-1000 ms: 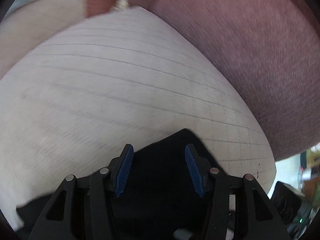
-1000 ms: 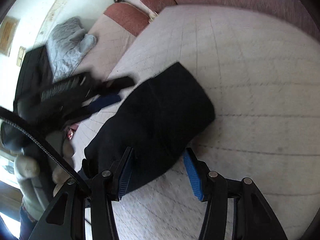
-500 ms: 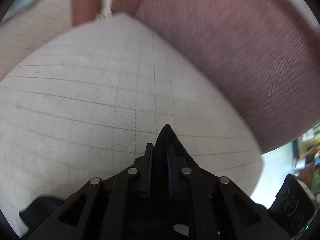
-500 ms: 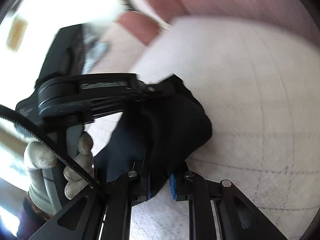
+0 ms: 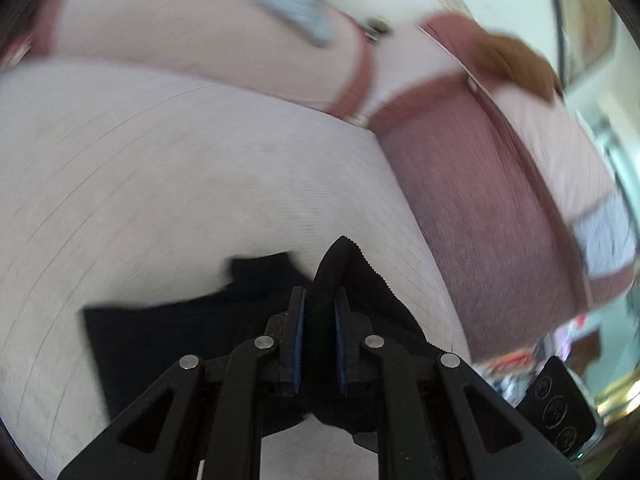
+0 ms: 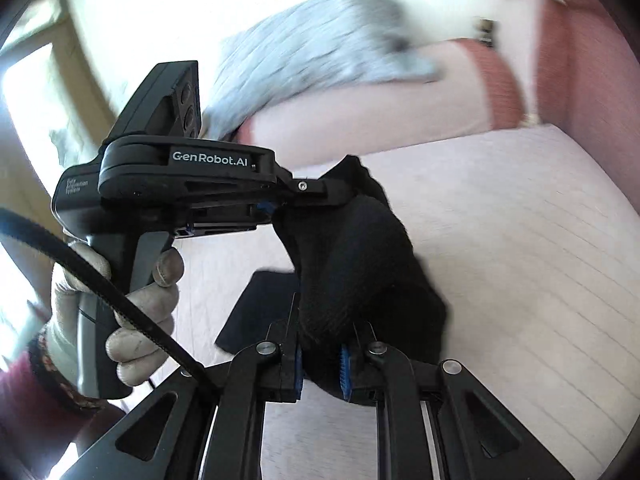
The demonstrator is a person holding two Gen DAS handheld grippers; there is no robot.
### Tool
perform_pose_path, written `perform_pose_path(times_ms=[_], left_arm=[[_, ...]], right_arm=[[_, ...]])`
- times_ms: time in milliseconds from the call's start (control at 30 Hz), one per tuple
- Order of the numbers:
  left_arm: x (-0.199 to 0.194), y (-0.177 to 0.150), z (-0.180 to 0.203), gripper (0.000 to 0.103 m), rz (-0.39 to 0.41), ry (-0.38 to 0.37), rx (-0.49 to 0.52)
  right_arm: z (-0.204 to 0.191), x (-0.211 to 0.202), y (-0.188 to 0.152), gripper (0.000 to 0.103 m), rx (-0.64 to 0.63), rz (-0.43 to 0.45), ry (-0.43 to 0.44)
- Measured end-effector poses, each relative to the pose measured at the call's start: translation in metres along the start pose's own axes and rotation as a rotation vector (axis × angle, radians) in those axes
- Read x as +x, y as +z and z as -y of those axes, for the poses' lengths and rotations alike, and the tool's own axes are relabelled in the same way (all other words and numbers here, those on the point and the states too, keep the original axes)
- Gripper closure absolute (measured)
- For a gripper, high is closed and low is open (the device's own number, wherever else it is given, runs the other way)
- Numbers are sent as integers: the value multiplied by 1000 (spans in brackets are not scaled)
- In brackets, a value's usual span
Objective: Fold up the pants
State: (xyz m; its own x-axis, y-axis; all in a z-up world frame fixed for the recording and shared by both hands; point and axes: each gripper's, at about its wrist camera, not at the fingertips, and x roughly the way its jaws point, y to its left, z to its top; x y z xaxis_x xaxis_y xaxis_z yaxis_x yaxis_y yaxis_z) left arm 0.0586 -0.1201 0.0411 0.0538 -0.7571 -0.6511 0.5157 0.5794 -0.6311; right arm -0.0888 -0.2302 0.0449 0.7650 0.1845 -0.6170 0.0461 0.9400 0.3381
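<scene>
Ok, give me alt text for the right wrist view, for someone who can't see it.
The right gripper is clamped on black pants lifted above a pale quilted cushion, while the left gripper, held in a gloved hand, pinches the same fabric higher up. A grey blanket lies blurred behind.

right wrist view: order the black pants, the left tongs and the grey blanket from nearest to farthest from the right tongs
1. Black pants: clamped in the right tongs.
2. Left tongs: up and left, gripping the pants' far edge.
3. Grey blanket: at the top, on the far cushion.
</scene>
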Motion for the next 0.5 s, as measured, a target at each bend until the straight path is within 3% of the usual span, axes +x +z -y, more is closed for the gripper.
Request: perform_pose_path(times_ms=[100,433,500], left_arm=[[-14,-9,-43,91,34,13,-78],[-30,-29,-88,91,95,-5,-196],[-32,-33,-92,86,114,-3,-238]], right_arm=[[-30,33,-4,89,-78,-58,-7],[-64,85,-5,89,-165,-173,-14],[-68,90,-7,89,-189,-188,-16]])
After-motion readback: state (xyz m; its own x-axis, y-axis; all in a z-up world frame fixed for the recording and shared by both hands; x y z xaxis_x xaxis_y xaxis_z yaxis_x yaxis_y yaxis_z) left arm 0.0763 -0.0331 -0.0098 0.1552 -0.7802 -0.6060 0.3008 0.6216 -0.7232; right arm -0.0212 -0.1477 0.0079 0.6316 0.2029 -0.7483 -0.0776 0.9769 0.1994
